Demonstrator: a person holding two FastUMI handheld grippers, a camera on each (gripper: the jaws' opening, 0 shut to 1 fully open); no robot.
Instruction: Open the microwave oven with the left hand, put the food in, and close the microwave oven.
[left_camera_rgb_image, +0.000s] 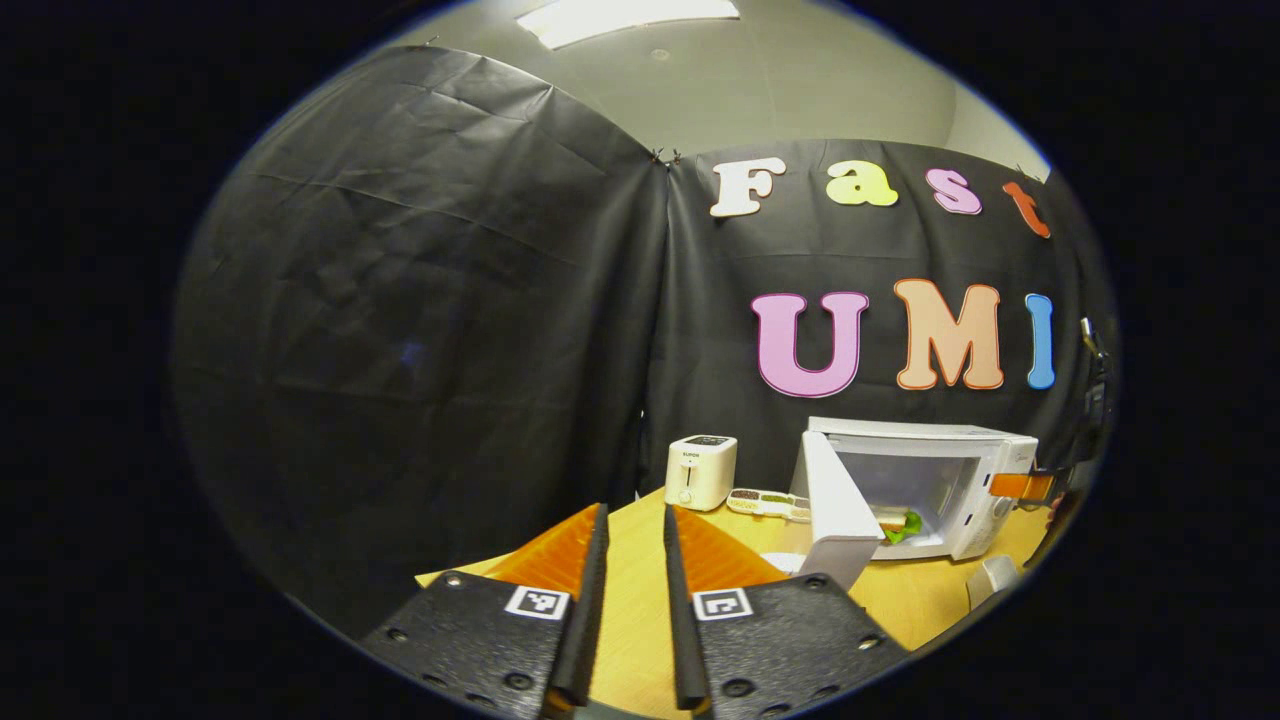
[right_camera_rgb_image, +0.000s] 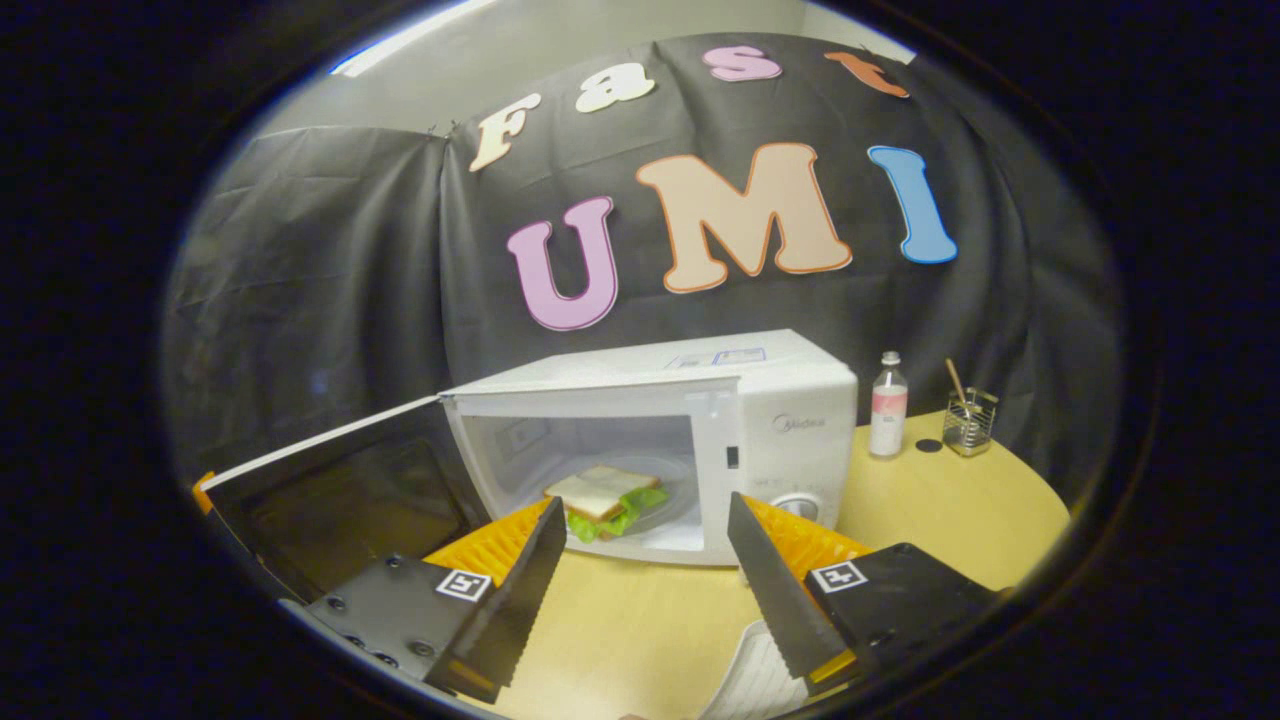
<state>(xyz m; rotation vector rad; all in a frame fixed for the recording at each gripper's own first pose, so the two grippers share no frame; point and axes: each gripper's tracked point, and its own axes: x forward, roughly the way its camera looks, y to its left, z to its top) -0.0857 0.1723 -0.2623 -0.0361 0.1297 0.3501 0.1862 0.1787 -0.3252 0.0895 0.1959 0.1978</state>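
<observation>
White microwave oven (right_camera_rgb_image: 700, 400) stands on a wooden bench (right_camera_rgb_image: 930, 510) w/ its door (right_camera_rgb_image: 330, 480) swung wide to the left. Inside, on the glass turntable (right_camera_rgb_image: 665, 505), lies the food: a sandwich (right_camera_rgb_image: 600, 497) of white bread w/ green lettuce poking out at the front edge.

In the right gripper view, the right gripper (right_camera_rgb_image: 645, 560) hangs just in front of the oven's mouth, fingers well apart, nothing between them; the sandwich shows thru the gap. Edge of a white ribbed item (right_camera_rgb_image: 755, 670) sits at bottom under that gripper; can't tell what it is. Right of the oven: a small clear bottle (right_camera_rgb_image: 888, 405) w/ pink label, a dark cap (right_camera_rgb_image: 928, 445) on the bench beside it, & a wire holder (right_camera_rgb_image: 968, 420) w/ a stick in it.

In the left gripper view, the left gripper (left_camera_rgb_image: 635, 560) is held farther back, over the bench's near-left part, fingers parted by a narrow gap & empty. Beyond it the oven shows open, lettuce visible in the cavity. A white toaster (left_camera_rgb_image: 700, 470) stands left of the oven, a shallow tray (left_camera_rgb_image: 770, 503) of small items between them.
</observation>
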